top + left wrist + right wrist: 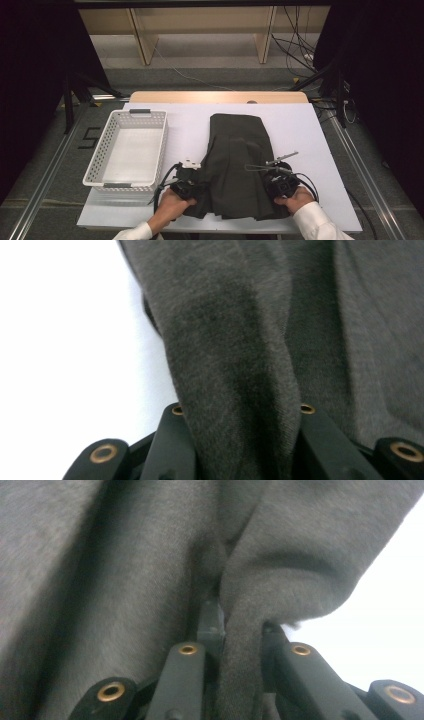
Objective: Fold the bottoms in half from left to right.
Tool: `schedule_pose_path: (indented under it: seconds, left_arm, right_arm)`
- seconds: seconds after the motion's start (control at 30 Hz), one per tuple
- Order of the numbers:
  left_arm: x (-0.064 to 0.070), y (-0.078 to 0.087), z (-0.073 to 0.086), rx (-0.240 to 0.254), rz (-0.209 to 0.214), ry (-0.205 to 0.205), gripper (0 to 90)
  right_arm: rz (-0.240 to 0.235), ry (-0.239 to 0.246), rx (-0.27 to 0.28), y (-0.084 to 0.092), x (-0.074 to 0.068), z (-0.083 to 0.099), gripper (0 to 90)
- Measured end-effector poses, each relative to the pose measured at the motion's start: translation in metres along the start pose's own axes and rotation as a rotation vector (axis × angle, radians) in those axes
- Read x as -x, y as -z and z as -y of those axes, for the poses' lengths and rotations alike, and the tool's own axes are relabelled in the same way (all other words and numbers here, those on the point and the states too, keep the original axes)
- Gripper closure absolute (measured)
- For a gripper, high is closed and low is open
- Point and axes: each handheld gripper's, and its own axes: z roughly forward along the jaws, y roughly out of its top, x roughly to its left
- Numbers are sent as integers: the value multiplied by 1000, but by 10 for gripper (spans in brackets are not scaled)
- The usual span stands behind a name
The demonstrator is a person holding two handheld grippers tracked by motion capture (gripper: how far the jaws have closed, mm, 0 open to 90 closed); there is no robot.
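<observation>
Garment (237,165) lies on white table (300,130) beside basket (127,150).

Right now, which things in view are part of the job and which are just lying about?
In the job:
- dark grey garment, spread on the white table
- left gripper, shut on its near left edge
- right gripper, shut on its near right edge

Lying about:
- white basket, untouched, left of the garment
- cables on the floor

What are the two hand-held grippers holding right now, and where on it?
Both grip the dark garment at its near end: the left hand-held gripper pinches a fold at its left edge, the right hand-held gripper a fold at its right edge.
</observation>
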Motion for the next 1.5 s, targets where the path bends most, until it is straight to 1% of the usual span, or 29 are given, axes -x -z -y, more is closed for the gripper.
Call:
schedule_pose_path:
  seconds: [0.03, 0.1, 0.17, 0.2, 0.23, 0.3, 0.33, 0.37, 0.4, 0.47, 0.53, 0.57, 0.63, 0.67, 0.77, 0.8, 0.87, 0.9, 0.93, 0.97, 1.0, 1.03, 1.07, 1.1, 1.13, 1.23, 1.33, 1.43, 1.5]
  left_arm:
    - [-5, 4, 3, -8, 3, 3, 747]
    - [-16, 11, 8, -25, 23, 50, 728]
    - [-23, 15, 12, -31, 47, 104, 675]
    - [-24, 17, 14, -36, 50, 110, 633]
    - [-23, 19, 15, -33, 46, 112, 593]
    - [-21, 21, 16, -34, 40, 104, 519]
    - [-15, 26, 19, -42, 23, 63, 487]
    - [-15, 26, 19, -42, 23, 63, 474]
    - [-10, 34, 23, -35, -2, 41, 467]
    - [-8, 42, 26, -39, 4, 34, 462]
    - [-8, 53, 25, -25, 8, 37, 441]
    - [-7, 57, 24, -5, -14, 36, 433]
    - [-5, 65, 20, 19, -39, 28, 385]
    - [-5, 69, 17, 38, -40, 35, 366]
    - [-1, 75, 9, 96, -41, 23, 358]
    - [0, 77, 9, 124, -43, 23, 384]
    - [3, 76, 10, 130, -28, -9, 538]
    - [3, 76, 10, 130, -28, -9, 647]
    - [4, 69, 14, 87, 0, -7, 757]
    - [4, 69, 14, 87, 0, -7, 826]
    - [4, 58, 18, 48, 29, 18, 868]
    - [3, 52, 19, 26, 39, 25, 874]
    - [3, 52, 19, 26, 39, 25, 875]
    - [0, 41, 21, -4, 47, 35, 875]
    - [-2, 38, 22, -18, 64, 49, 876]
    - [-5, 33, 25, -36, 87, 70, 881]
    - [-2, 30, 32, -46, 89, 63, 882]
    - [4, 28, 36, -51, 98, 49, 882]
    - [5, 27, 38, -86, 123, 42, 881]
  right_arm:
    - [-10, 12, -1, -1, -5, 1, 776]
    - [-34, 23, -3, -2, -15, 2, 747]
    - [-47, 34, -13, -4, -20, 2, 642]
    - [-39, 40, -22, -4, -20, 2, 571]
    - [-14, 38, -25, -3, -18, 1, 507]
    - [61, 23, 4, 5, -12, 0, 420]
    - [95, 11, 36, 12, -8, -1, 389]
    - [95, 11, 36, 12, -8, -1, 389]
    - [142, -20, 153, 31, 1, -3, 372]
    - [142, -40, 236, 45, 5, -5, 393]
    - [120, -21, 339, 55, 2, -7, 422]
    - [109, -6, 362, 58, -1, -9, 432]
    - [78, 49, 361, 56, -12, -14, 469]
    - [67, 69, 361, 54, -18, -16, 482]
    - [27, 121, 330, 44, -33, -23, 554]
    - [28, 132, 321, 40, -37, -25, 570]
    - [13, 153, 295, 33, -43, -29, 630]
    - [13, 153, 295, 33, -43, -29, 630]
    - [6, 169, 268, 22, -45, -32, 676]
    - [6, 169, 268, 22, -45, -32, 676]
    - [2, 155, 227, 11, -42, -34, 720]
    - [-5, 150, 214, 7, -42, -33, 736]
    - [-11, 151, 193, 3, -42, -31, 750]
    - [-3, 160, 178, 0, -43, -29, 762]
    - [7, 169, 163, -3, -45, -27, 773]
    - [14, 183, 105, -12, -48, -20, 787]
    - [6, 193, 62, -17, -49, -12, 795]
    - [2, 201, 46, -16, -53, -8, 799]
    - [-5, 214, 27, -16, -56, -5, 798]
